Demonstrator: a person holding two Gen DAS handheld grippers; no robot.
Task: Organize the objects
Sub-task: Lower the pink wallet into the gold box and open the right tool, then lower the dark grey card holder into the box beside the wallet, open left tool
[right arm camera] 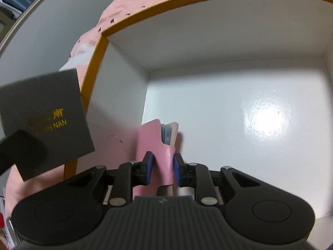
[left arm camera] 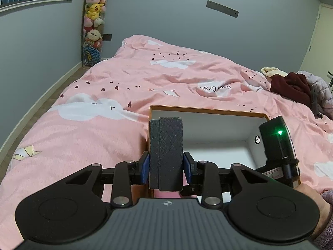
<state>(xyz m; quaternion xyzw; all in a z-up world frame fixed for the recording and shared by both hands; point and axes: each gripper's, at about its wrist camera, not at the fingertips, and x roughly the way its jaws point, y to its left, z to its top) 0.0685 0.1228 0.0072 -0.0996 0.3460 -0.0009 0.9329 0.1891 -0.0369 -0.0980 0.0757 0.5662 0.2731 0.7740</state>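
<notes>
My left gripper is shut on a dark grey textured box, held upright over the near left corner of an open storage box with an orange rim and white inside. The same grey box, with gold lettering, shows at the left of the right wrist view. My right gripper is inside the storage box, its pads against a pink card wallet with blue cards in it. The wallet stands near the box's left wall.
The storage box sits on a bed with a pink cloud-print duvet. A dark red garment and a grey quilted one lie at the bed's right. A column of plush toys stands in the far corner. The right gripper's body is over the box's right side.
</notes>
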